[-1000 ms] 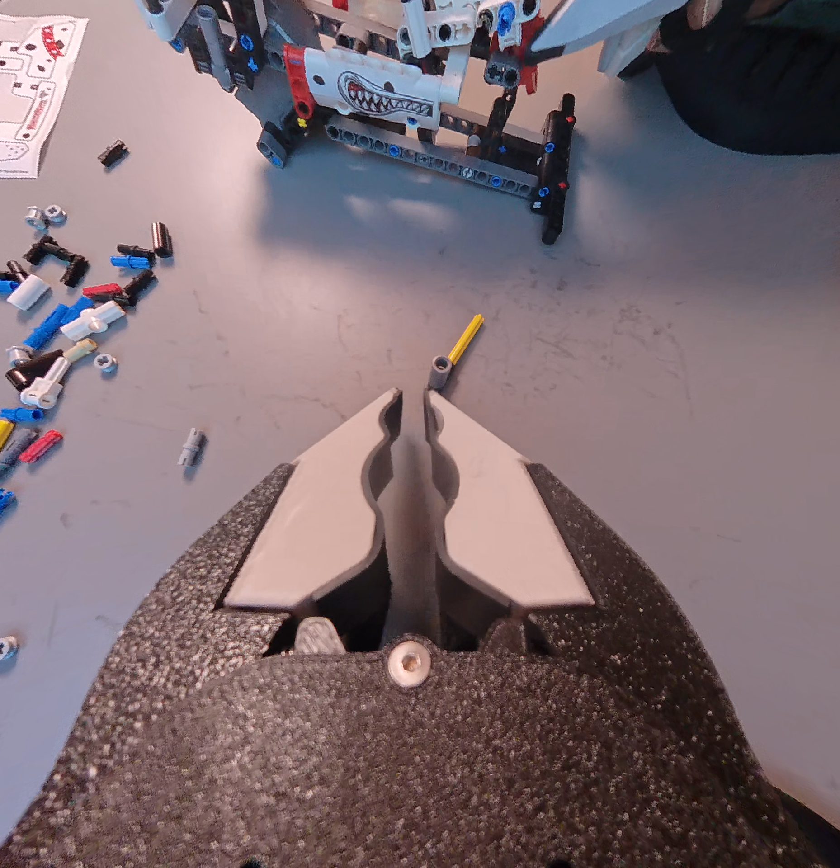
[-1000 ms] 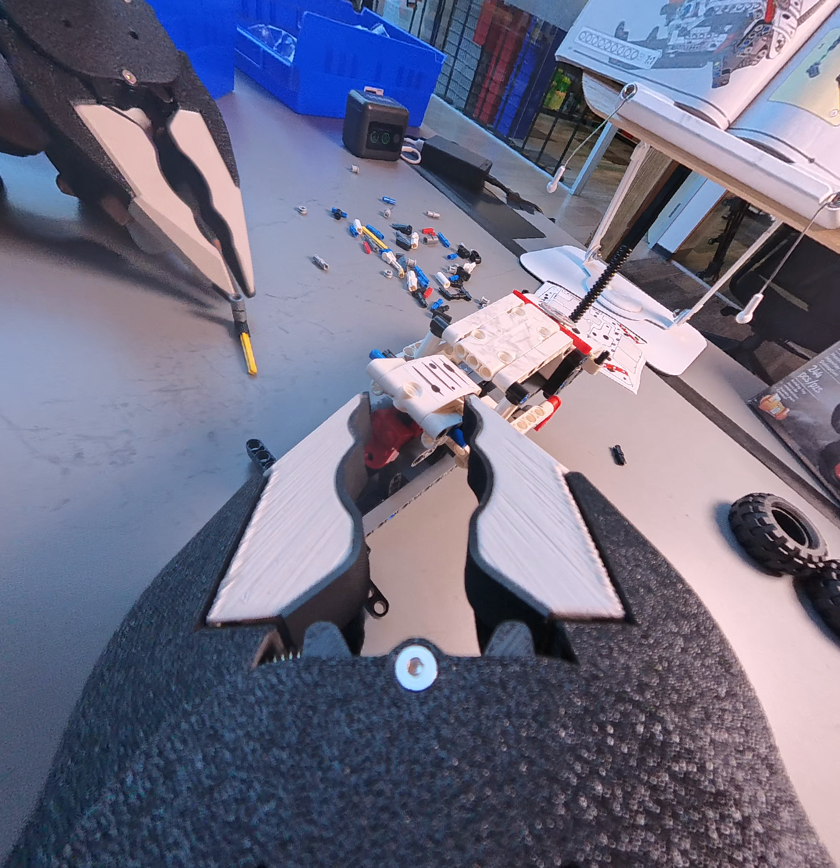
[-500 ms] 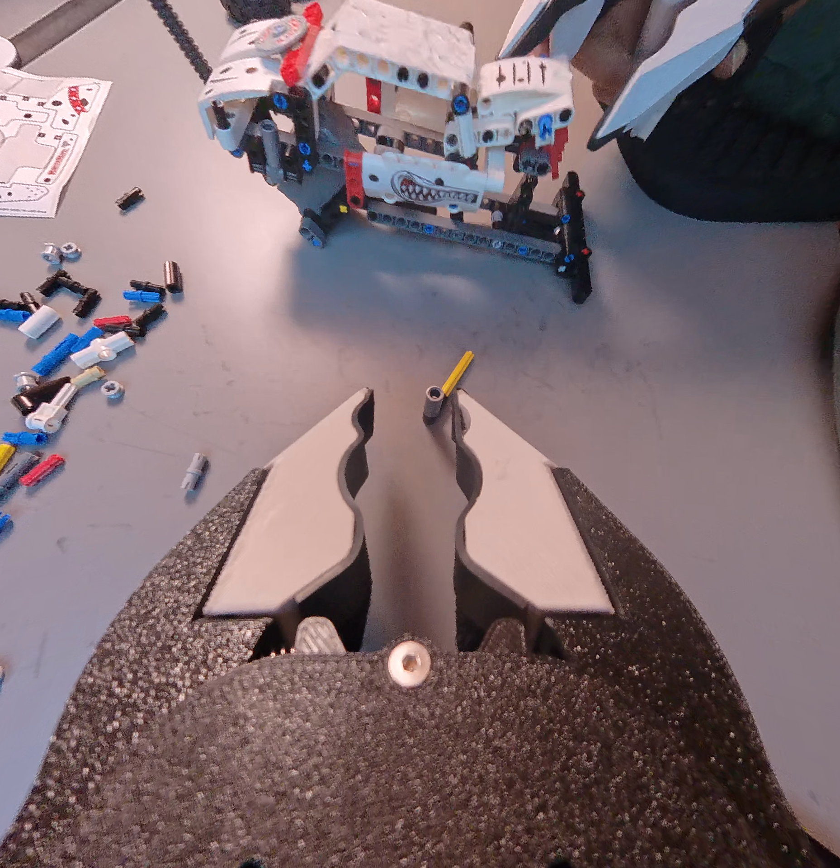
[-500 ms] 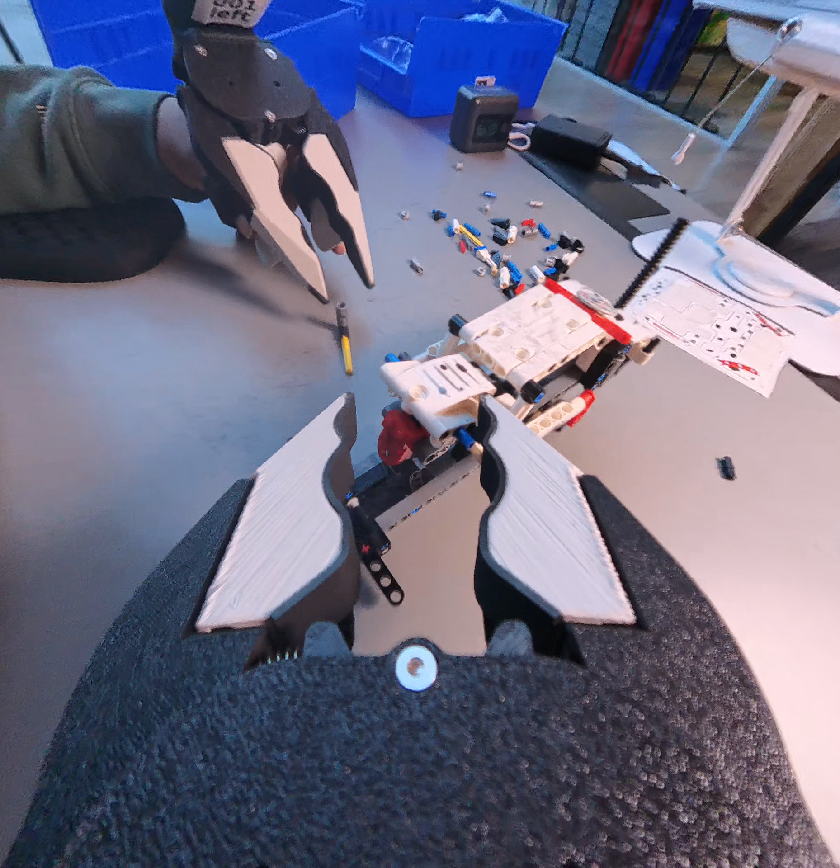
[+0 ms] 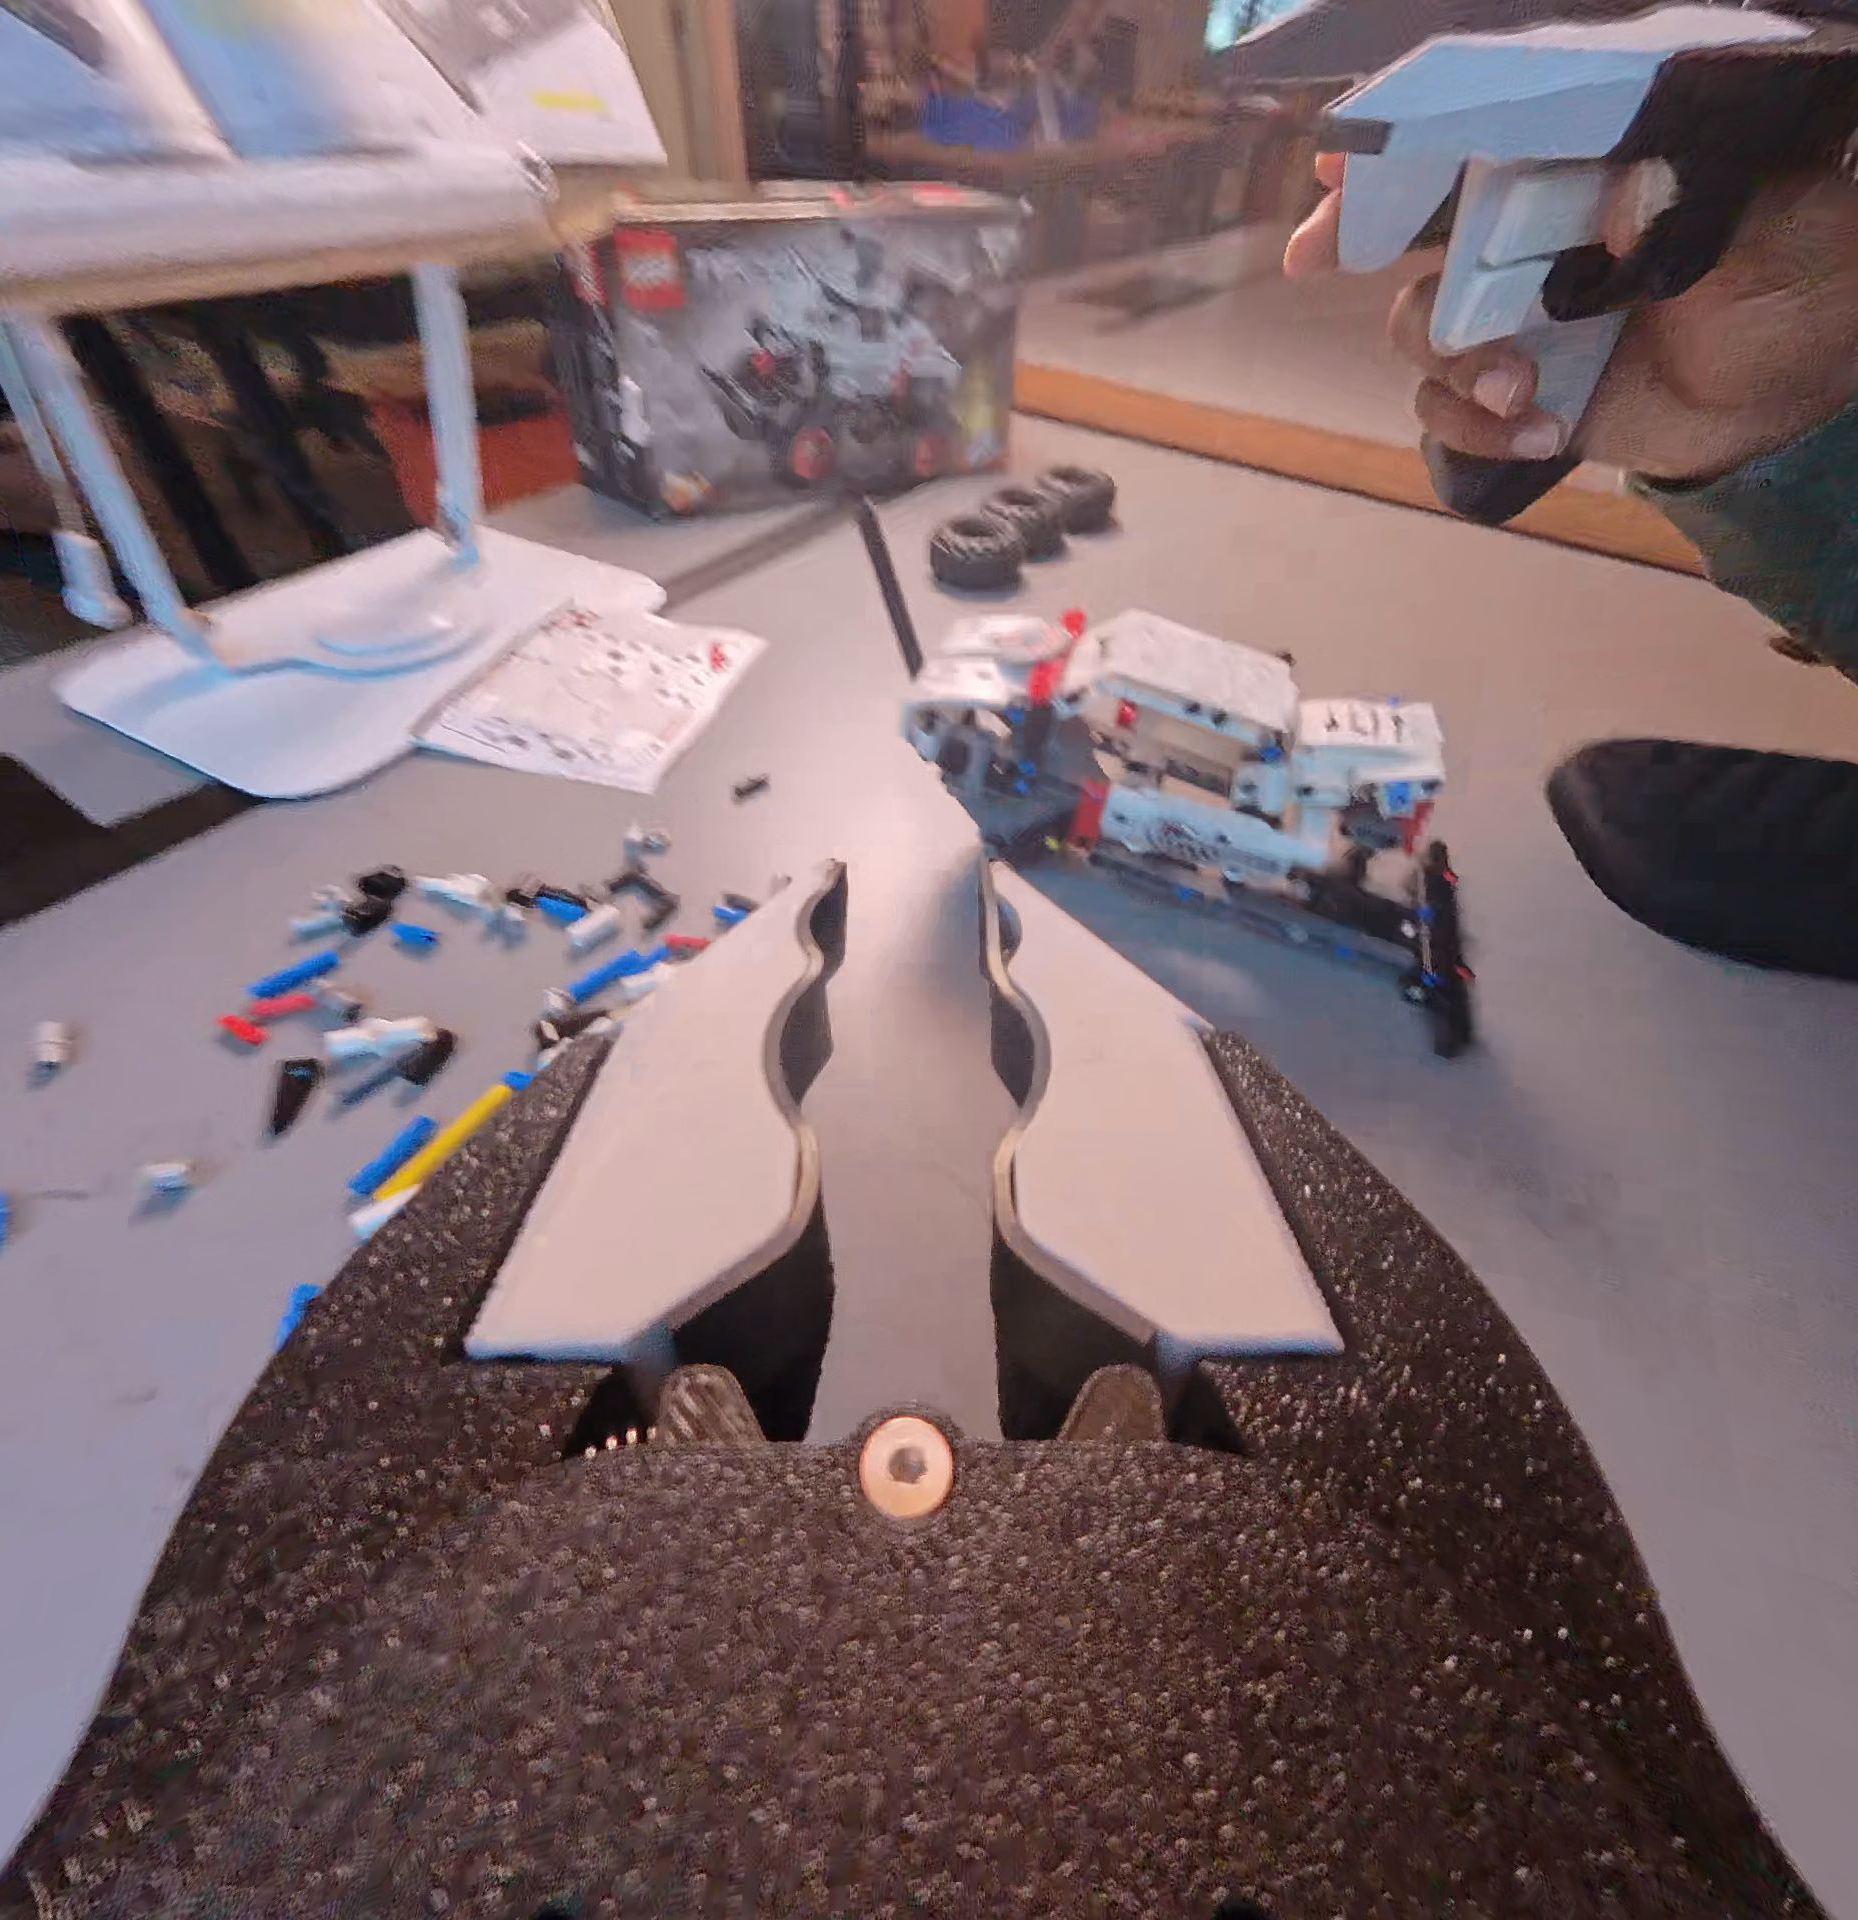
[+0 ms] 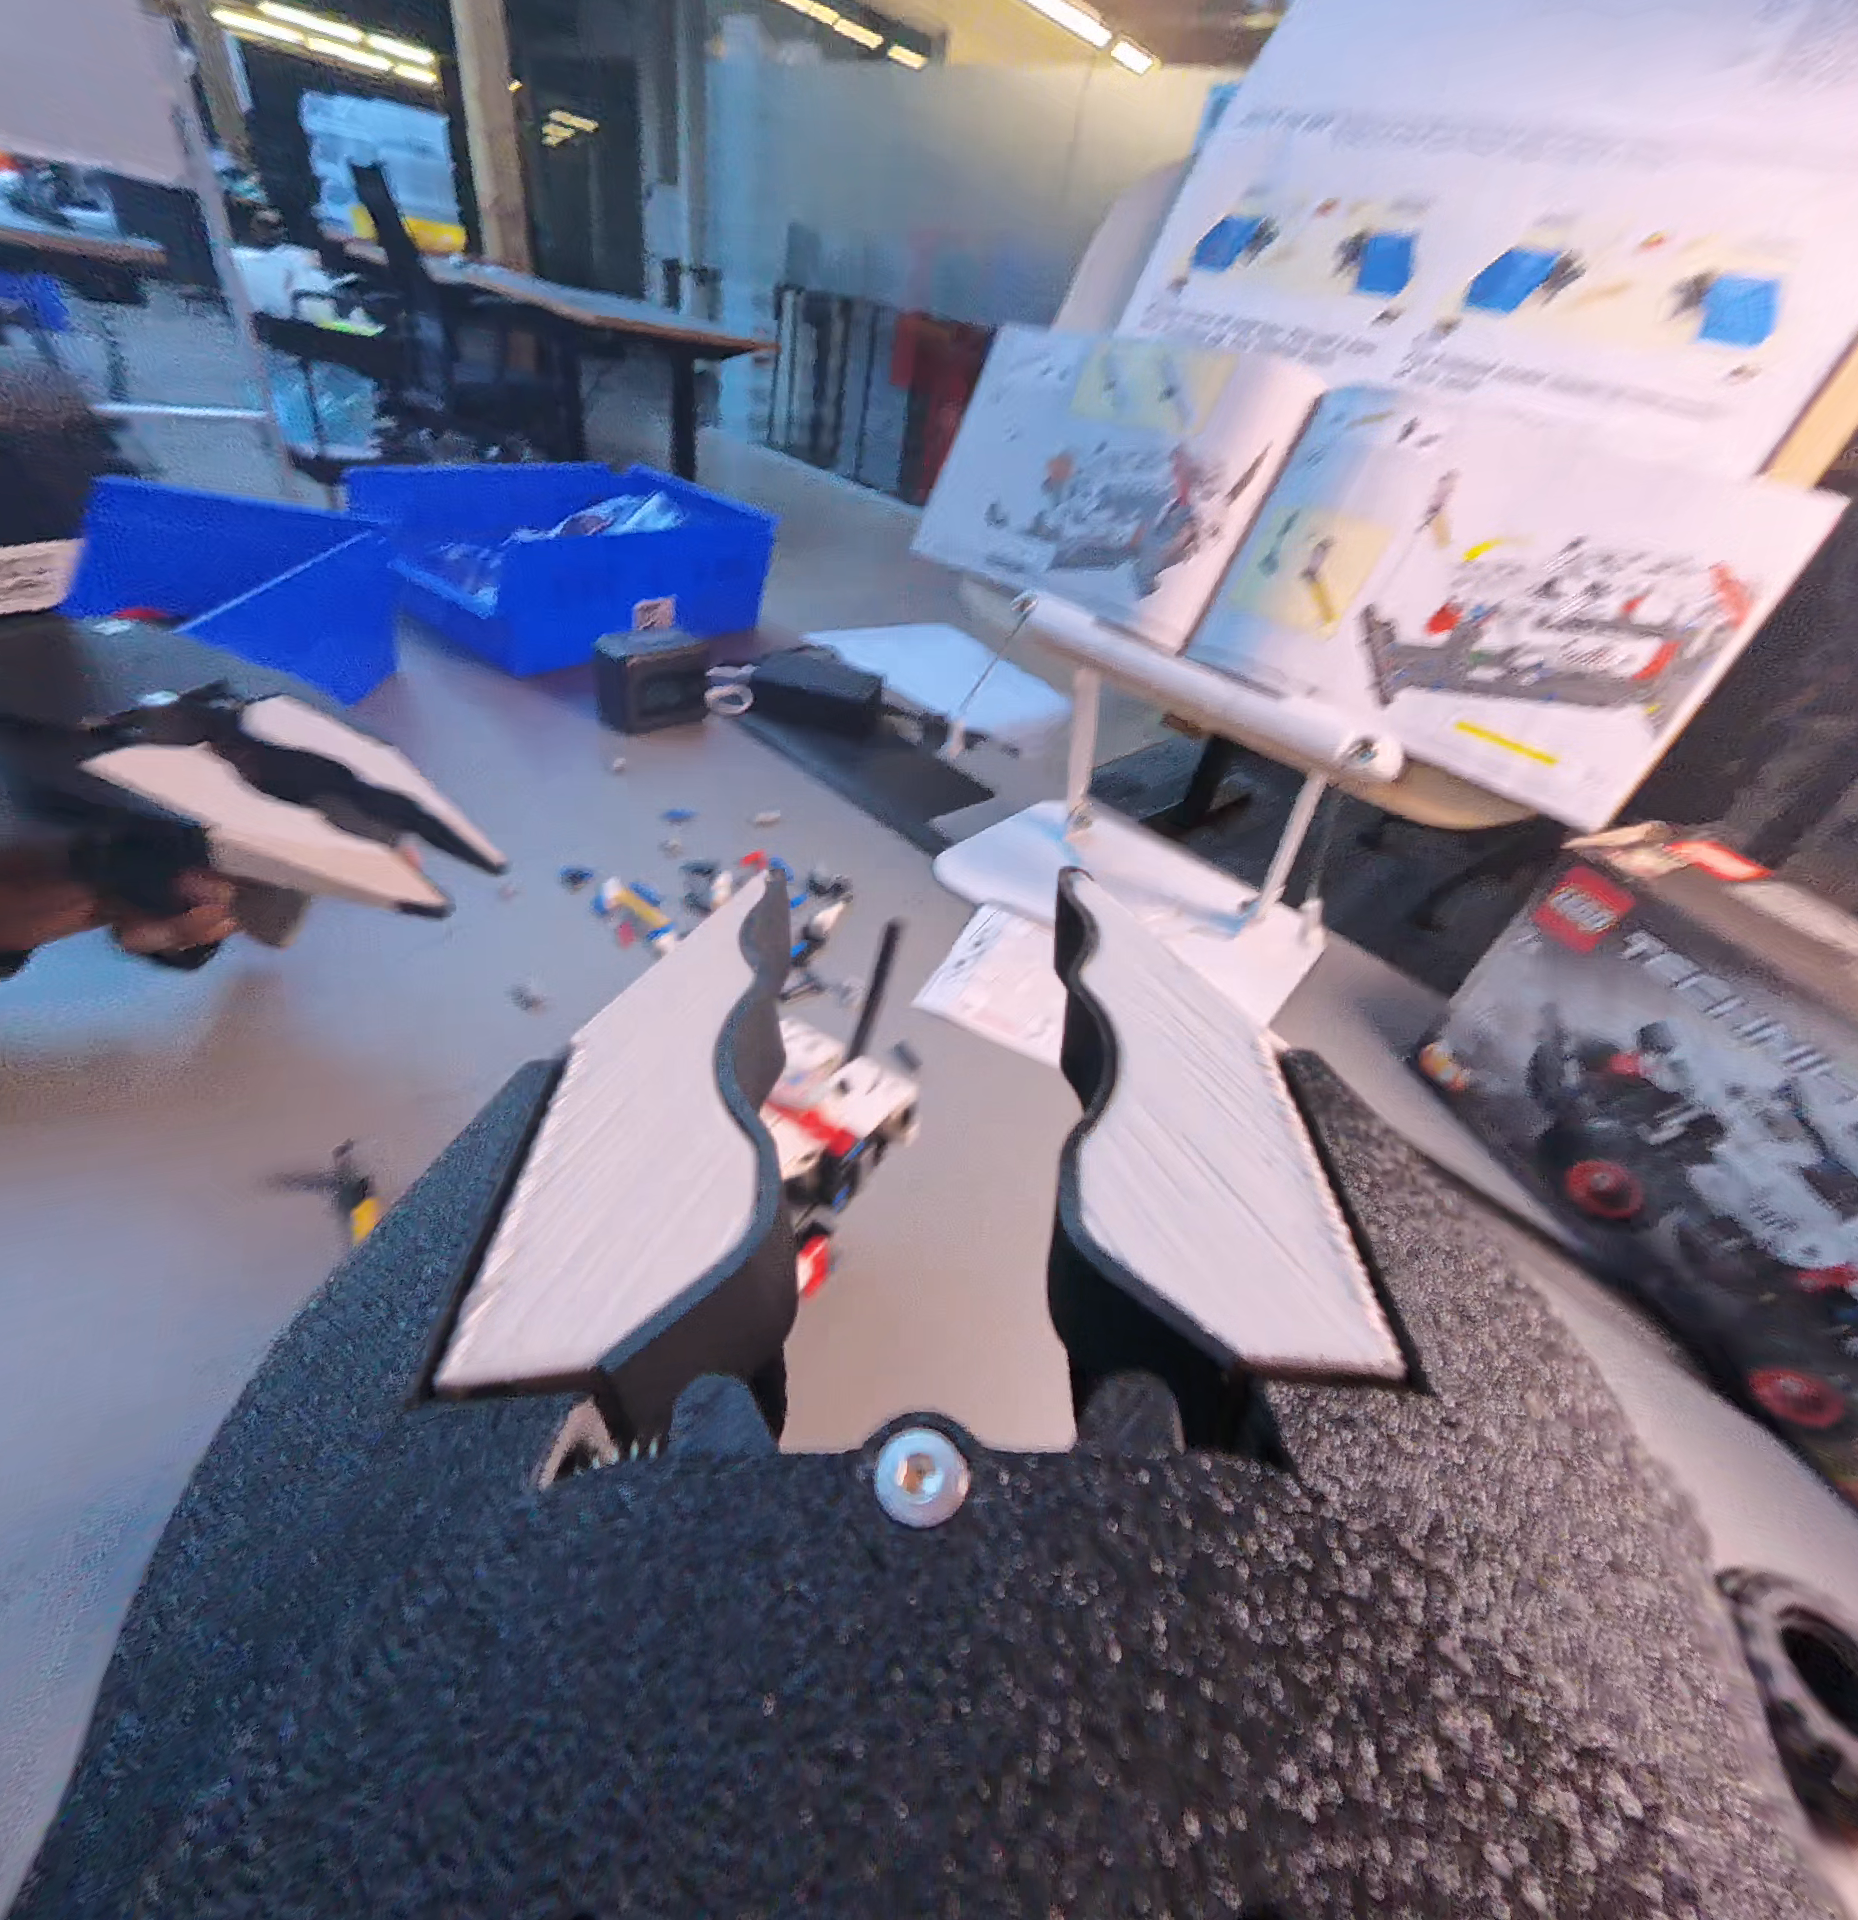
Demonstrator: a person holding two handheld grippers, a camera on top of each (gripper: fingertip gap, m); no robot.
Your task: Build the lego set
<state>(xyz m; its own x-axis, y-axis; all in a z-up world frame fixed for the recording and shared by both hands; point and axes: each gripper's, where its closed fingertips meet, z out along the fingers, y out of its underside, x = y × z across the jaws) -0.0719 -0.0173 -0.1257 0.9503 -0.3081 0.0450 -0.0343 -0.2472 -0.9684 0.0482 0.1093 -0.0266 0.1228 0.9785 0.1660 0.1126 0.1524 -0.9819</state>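
The white, red and black lego model (image 5: 1185,790) stands on the grey table (image 5: 1527,1195), ahead and right of my left gripper (image 5: 912,883). That gripper is open, empty and held above the table. My right gripper (image 6: 920,894) is open, empty and raised; part of the model (image 6: 842,1122) shows below between its fingers. The yellow axle with a grey connector (image 6: 353,1205) lies on the table, half hidden by the right gripper's body. Each gripper shows in the other's view: the right one (image 5: 1476,156) high up, the left one (image 6: 281,821) in the air. Both views are blurred.
Several loose small parts (image 5: 437,987) lie left of the model. A sticker sheet (image 5: 592,696), the white stand base (image 5: 281,665), black tyres (image 5: 1018,514) and the set box (image 5: 800,343) are behind. The open manual (image 6: 1372,582) and blue bins (image 6: 551,561) are farther back. Some 20 cm of space lies between my two pairs of fingers.
Both grippers have lifted off the table and tilted up. The left one opened and left the yellow axle on the table. The right one opened wider and moved away from the model.
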